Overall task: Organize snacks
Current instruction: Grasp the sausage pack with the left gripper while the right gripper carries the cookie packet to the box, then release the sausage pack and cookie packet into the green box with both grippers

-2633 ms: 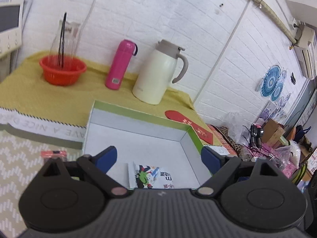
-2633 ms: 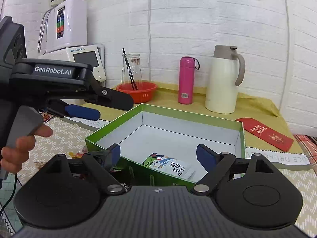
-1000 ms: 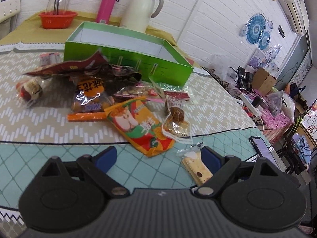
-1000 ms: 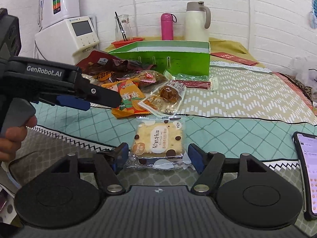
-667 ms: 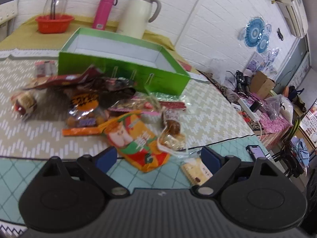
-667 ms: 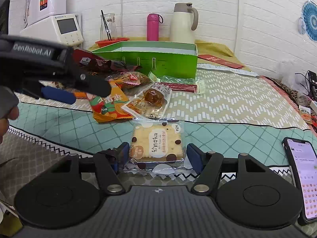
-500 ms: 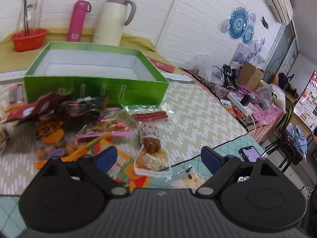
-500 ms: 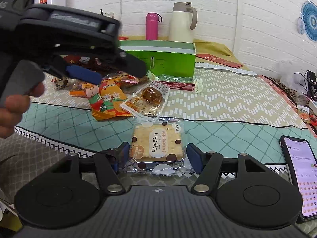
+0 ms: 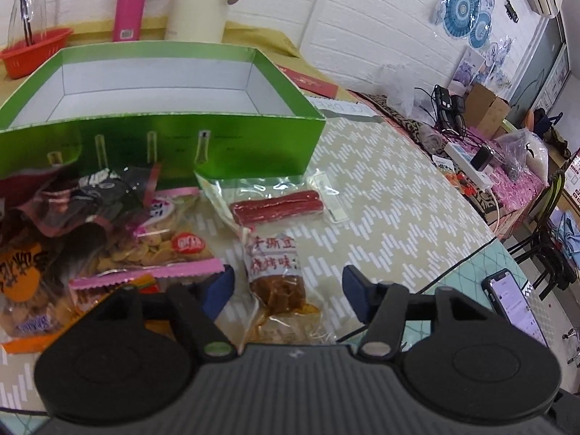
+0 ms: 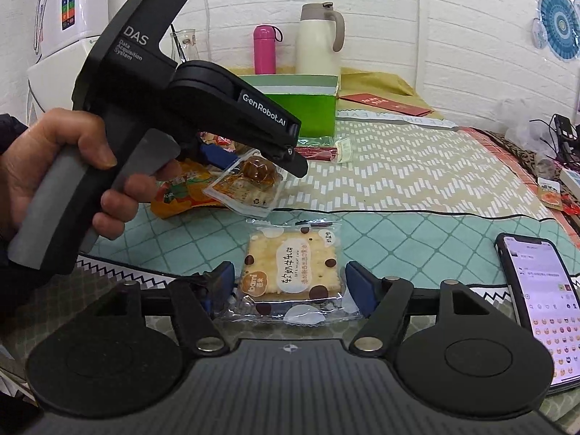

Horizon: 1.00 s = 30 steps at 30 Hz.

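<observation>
A patterned cloth (image 9: 380, 188) covers the table below a white brick wall (image 9: 362, 29). The left gripper (image 9: 288, 290), jaws just closing but not touching, straddles a meat pouch (image 9: 277, 272) whose long axis runs toward the green box (image 9: 174, 145). The right gripper (image 10: 290, 284) brackets the cracker pack (image 10: 290, 272) at the near edge; contact unclear.
</observation>
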Motion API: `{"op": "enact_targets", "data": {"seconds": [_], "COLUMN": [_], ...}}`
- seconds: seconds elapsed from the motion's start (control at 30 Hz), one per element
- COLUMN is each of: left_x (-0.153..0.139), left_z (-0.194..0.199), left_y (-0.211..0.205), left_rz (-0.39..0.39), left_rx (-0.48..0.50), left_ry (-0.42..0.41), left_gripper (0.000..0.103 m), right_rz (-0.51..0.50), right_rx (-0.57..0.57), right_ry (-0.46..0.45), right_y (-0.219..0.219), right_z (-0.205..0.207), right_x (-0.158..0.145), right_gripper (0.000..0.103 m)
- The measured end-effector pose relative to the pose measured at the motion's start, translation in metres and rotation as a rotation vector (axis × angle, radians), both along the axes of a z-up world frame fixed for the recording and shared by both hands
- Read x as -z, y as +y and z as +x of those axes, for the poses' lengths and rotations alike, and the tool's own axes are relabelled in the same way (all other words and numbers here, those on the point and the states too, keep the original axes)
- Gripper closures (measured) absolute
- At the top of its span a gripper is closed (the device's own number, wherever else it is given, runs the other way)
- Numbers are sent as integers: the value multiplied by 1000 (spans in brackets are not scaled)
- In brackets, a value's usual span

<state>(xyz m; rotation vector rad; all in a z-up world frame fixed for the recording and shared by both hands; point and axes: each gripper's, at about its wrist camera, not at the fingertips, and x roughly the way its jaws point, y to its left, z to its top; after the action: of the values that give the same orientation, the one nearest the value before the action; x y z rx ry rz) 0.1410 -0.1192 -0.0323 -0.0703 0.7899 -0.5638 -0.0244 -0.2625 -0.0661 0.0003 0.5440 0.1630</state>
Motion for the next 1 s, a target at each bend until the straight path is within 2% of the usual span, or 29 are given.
{"op": "enact_targets", "data": {"seconds": [0.03,0.07,0.1,0.13,0.23,0.33,0.47,0.6,0.83,0.9,1.0], "left_x": [0,0,0,-1,-3,-13,-40,-71,-108,-114,-115], "left_z": [-1,-2,-2,-2,-4,-18,-29,-30,9,25,53], "left_y": [-2,-4,-5,-4,3,9,26,49,93,101,112], "left_rz": [25,50,59,50,-16,-37,-125,-152,-200,-182,-192], "left_rx": [8,13,16,19,36,46,61,20,-91,-128,-162], "left_ry": [-16,-31,-35,-25,20,-8,-29,-103,-128,-136,-95], "left_gripper": [65,81,82,81,80,80,80,80,80,80,80], "right_rz": [-3,-19,-29,-25,-25,-20,-38,-19,-44,-40,-3], "right_rx": [1,2,3,2,-3,-9,-15,-40,-97,-92,-75], "right_ry": [-3,-8,-15,-19,-11,-19,-72,-145,-244,-249,-240], "right_y": [1,3,4,4,4,3,1,-3,4,8,10], "right_z": [0,0,1,1,2,-1,1,16,75,96,128], "right_x": [0,1,1,1,-1,-5,-21,-47,-86,-90,-94], "right_gripper": [0,0,0,5,8,8,8,8,8,8,8]}}
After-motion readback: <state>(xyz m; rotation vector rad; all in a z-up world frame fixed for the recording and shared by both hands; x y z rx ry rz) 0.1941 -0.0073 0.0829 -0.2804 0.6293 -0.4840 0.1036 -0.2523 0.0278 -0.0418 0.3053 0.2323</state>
